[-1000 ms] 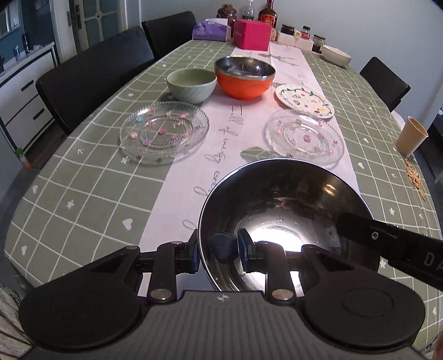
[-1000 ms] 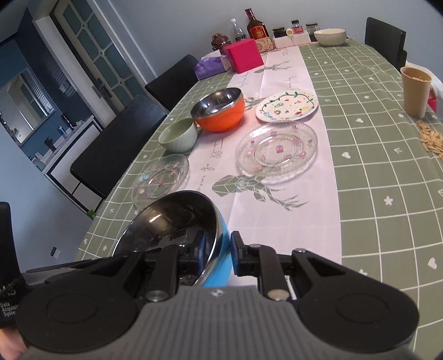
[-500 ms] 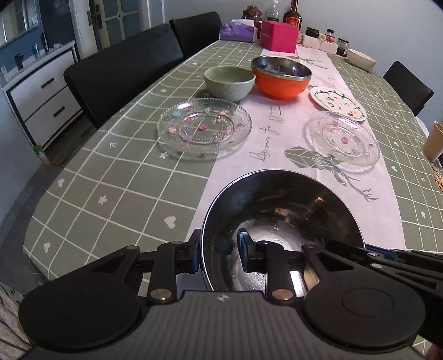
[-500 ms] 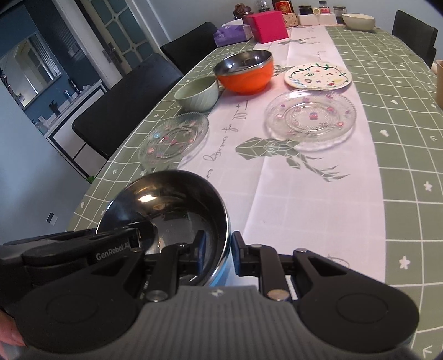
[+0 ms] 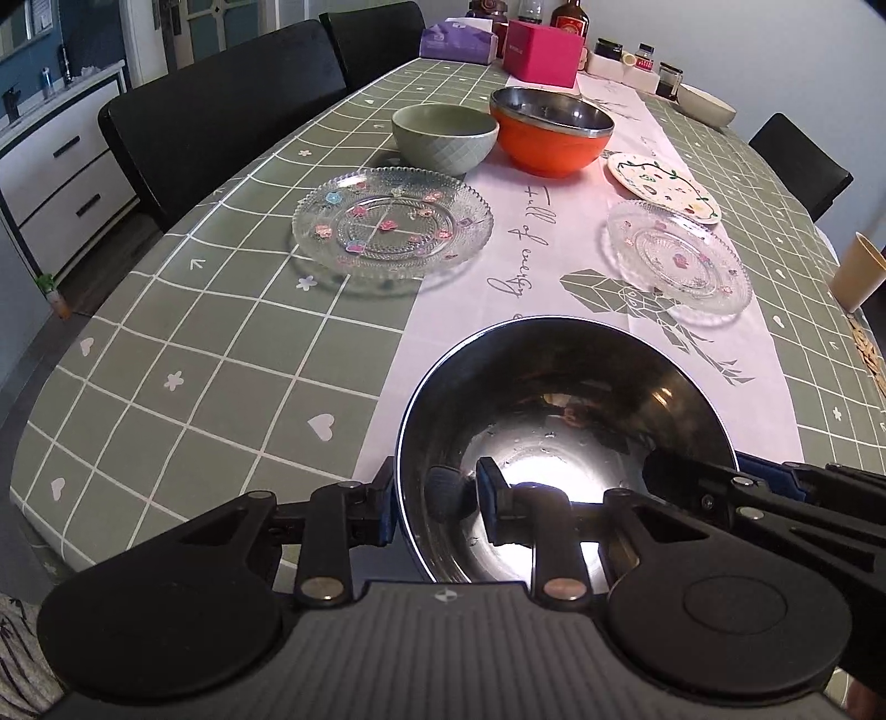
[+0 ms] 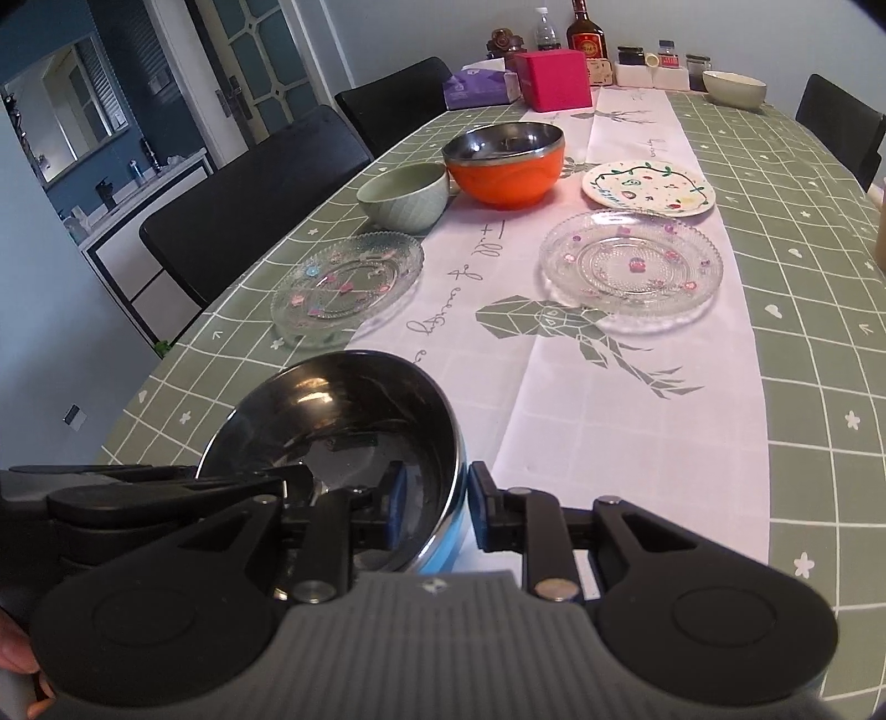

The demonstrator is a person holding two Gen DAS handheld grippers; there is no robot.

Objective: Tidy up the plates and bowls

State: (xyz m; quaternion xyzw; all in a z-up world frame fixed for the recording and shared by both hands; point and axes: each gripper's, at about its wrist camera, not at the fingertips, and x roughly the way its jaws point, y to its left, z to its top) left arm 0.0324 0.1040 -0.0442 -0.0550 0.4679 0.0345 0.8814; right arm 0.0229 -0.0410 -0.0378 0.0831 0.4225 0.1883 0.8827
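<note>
Left wrist view
Steel bowl: the blue-sided steel bowl point(image 5: 565, 421) sits at the near end of the worktop point(image 5: 210, 376), on the white runner point(image 5: 531, 266).
Left gripper: the left gripper point(image 5: 437, 493) straddles the bowl's near-left rim, one finger outside the wall, one inside; its jaws are opening, and a gap shows between the inner pad and the wall.
Right gripper: it reaches in from the right edge to the bowl's right rim.
Beyond the bowl: a large glass plate point(image 5: 393, 227) lies left on the green cloth, a smaller glass plate point(image 5: 678, 257) right on the runner, then a green bowl point(image 5: 446, 135), an orange bowl point(image 5: 551, 130) and a painted plate point(image 5: 662, 185).

Right wrist view
Steel bowl: it point(image 6: 343, 421) lies at lower left, tilted slightly toward the camera.
Right gripper: the right gripper point(image 6: 432, 507) has the bowl's right rim between its fingers; its jaws are opening, with a gap between the outer pad and the blue wall.
Left gripper: its dark arm point(image 6: 166, 490) enters from the left at the opposite rim.
Far end: a pink box point(image 6: 556, 77), a bottle point(image 6: 584, 36) and a white bowl point(image 6: 733, 88).
</note>
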